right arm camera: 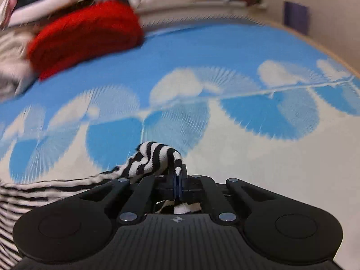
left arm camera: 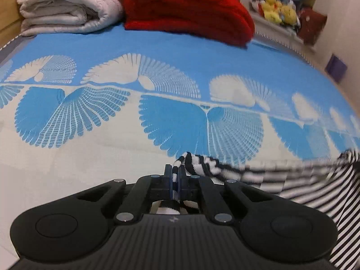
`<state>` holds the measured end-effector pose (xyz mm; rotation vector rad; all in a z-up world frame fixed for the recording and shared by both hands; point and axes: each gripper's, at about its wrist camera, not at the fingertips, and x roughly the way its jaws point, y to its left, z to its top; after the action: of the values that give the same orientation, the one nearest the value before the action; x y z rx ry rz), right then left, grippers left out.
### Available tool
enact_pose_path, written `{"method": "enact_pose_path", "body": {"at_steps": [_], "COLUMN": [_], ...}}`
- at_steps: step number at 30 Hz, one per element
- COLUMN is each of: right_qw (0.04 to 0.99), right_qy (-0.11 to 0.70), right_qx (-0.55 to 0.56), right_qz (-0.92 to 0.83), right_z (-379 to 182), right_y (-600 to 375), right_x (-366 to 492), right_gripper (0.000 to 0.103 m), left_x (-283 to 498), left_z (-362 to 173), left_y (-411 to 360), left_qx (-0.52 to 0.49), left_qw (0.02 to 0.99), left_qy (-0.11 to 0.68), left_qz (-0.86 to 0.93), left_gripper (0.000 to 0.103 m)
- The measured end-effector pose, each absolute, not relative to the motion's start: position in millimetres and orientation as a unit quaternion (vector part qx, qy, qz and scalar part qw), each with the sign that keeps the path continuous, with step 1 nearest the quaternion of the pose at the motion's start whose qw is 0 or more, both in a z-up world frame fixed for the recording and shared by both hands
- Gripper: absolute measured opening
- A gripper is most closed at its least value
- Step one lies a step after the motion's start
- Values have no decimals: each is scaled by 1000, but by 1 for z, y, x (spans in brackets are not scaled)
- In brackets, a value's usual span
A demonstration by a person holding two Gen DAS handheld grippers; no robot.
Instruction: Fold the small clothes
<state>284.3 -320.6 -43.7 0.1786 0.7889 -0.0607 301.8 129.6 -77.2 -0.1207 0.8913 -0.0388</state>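
A black-and-white striped garment hangs stretched between my two grippers above the bed. My left gripper is shut on one bunched corner of it, and the cloth trails off to the right. In the right wrist view the striped garment is bunched over the jaws and runs away to the left. My right gripper is shut on that corner. A bit of striped cloth also shows behind the jaws in both views.
The bed is covered by a blue and white sheet with a fan pattern. At its far end lie a folded red blanket and a folded white quilt. Yellow plush toys sit on a shelf beyond.
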Motion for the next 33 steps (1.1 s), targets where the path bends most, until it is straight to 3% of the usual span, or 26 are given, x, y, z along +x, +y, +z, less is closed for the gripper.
{"method": "enact_pose_path", "body": {"at_steps": [2, 5, 6, 7, 8, 10, 11, 15, 22, 25, 27, 29, 33], "right_qw": [908, 876, 864, 858, 860, 866, 869, 887, 918, 887, 840, 818, 819], "right_qy": [407, 473, 496, 505, 503, 493, 488, 447, 387, 437, 509, 557, 559], "right_qx": [85, 62, 60, 55, 44, 10, 7, 67, 88, 113, 125, 63, 78], "right_qz": [-43, -72, -71, -72, -72, -79, -83, -95, 10, 96, 140, 131, 102], "right_z": [-53, -80, -88, -93, -92, -85, -83, -54, -14, -24, -46, -67, -66], "right_y": [-318, -311, -310, -308, -304, -298, -299, -321, -330, -327, -324, -317, -331], "right_x": [293, 304, 307, 307, 305, 301, 298, 275, 208, 190, 184, 176, 167], "right_gripper": [1, 3, 6, 11, 16, 47, 50, 50, 50, 57, 59, 61, 65], "left_x": [307, 307, 307, 306, 305, 300, 297, 271, 221, 205, 205, 203, 199], "left_z": [-97, -110, -107, -103, -99, -89, -83, -51, -26, -41, -73, -108, -75], "left_y": [119, 113, 117, 122, 128, 142, 146, 157, 116, 91, 77, 70, 69], "left_qx": [-17, 25, 25, 20, 10, -22, -34, -66, -25, 17, 71, 142, 105], "left_qw": [878, 860, 863, 865, 866, 867, 868, 889, 903, 871, 833, 799, 837], "left_qy": [479, 509, 505, 501, 500, 497, 494, 453, 412, 438, 504, 559, 514], "left_qz": [-23, -8, 5, 15, 23, 32, 35, 21, -124, -222, -218, -167, -152], "left_gripper": [6, 38, 53, 62, 64, 64, 64, 65, 65, 64, 60, 60, 60]}}
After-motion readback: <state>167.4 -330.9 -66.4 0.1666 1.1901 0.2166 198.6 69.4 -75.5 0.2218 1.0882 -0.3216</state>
